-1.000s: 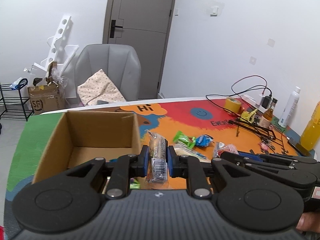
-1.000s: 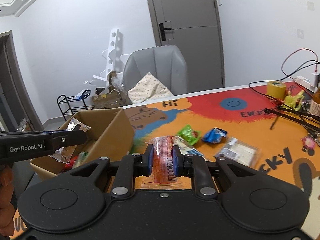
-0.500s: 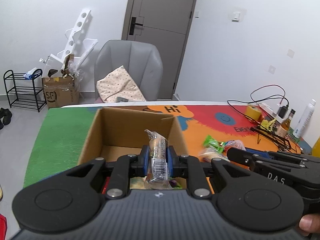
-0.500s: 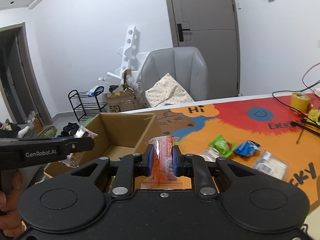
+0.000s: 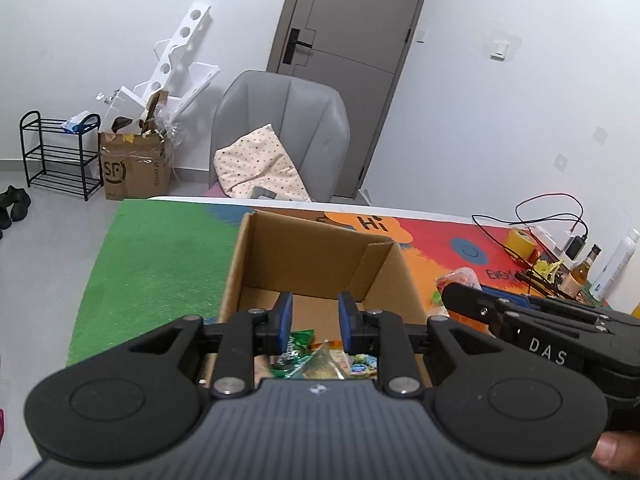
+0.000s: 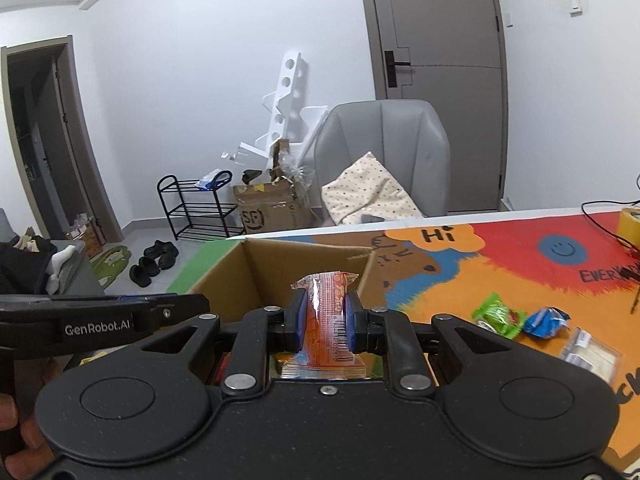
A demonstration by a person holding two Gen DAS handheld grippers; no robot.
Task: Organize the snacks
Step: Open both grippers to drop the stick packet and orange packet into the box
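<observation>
Over the cardboard box, I have one gripper empty and one loaded.

From the left wrist view, my left gripper point(image 5: 314, 322) sits at lower centre with its fingers apart and nothing between them, above the cardboard box point(image 5: 316, 256); loose snack packets point(image 5: 320, 360) lie on the box floor just below. From the right wrist view, my right gripper point(image 6: 323, 322) at lower centre is clamped on an upright orange snack packet point(image 6: 325, 312) over the box's near edge, while green and blue packets point(image 6: 496, 314) lie on the table mat point(image 6: 520, 276) at right.

Bright, even indoor light from recessed ceiling spots; soft shadows, sharp focus, strong fisheye bending with dark corners.
</observation>
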